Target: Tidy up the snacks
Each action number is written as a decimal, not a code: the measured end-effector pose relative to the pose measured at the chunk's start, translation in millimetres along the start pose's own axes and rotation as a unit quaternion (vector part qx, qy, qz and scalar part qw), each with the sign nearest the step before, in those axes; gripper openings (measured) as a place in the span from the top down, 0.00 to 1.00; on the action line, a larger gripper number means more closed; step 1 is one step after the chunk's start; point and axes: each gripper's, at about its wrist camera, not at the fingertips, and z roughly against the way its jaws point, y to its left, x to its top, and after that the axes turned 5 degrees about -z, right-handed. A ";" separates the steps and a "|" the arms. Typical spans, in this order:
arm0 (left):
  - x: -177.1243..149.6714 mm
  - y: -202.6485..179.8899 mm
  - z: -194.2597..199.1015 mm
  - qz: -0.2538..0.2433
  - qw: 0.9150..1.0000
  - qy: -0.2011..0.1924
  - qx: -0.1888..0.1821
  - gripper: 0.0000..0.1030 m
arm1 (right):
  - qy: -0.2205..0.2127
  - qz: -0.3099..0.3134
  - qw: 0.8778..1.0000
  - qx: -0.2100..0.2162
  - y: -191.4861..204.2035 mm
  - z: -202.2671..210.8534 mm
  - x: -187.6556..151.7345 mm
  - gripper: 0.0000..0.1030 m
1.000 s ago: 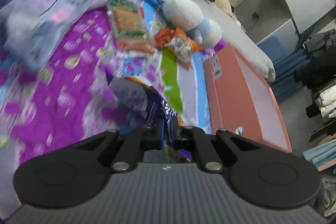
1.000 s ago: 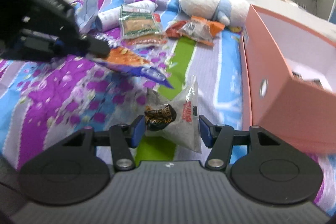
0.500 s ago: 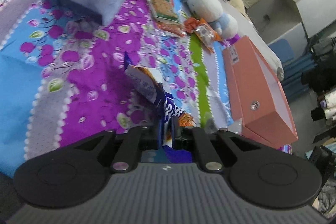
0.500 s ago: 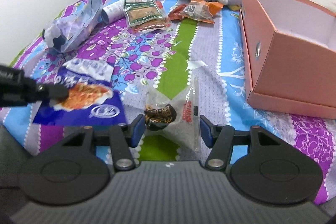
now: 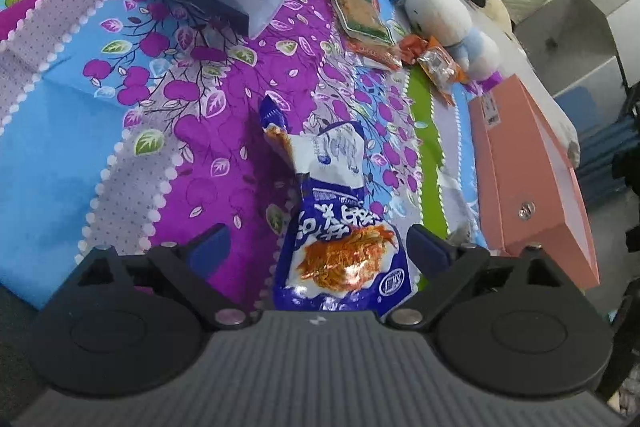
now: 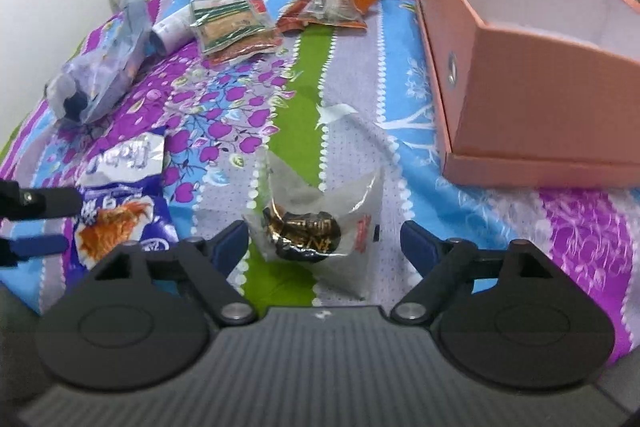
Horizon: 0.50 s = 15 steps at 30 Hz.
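Left gripper (image 5: pixel 316 247) is opening around the blue noodle snack bag (image 5: pixel 340 247) lying on the bed, right gripper (image 6: pixel 322 243) opening around the clear candy bag (image 6: pixel 316 223), so both look freshly released, pink box (image 6: pixel 520 75) probably next.

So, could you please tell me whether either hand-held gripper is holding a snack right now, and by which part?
Nothing is held. The left hand-held gripper is opening around the blue snack bag, the right hand-held gripper around the clear packet; no pad touches either.
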 end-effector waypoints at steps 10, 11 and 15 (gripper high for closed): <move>4.9 -23.1 -20.8 -0.005 0.999 -0.021 0.025 0.06 | -0.029 -0.021 0.999 -0.001 7.3 -10.3 3.0 0.23; 5.0 -25.3 -22.8 -0.009 0.999 -0.022 0.029 0.06 | -0.028 -0.021 0.999 -0.001 8.4 -11.7 3.6 0.24; 4.4 -30.6 -31.2 -0.018 0.999 -0.024 0.044 0.07 | -0.038 0.001 0.999 -0.013 14.6 -8.9 7.2 0.41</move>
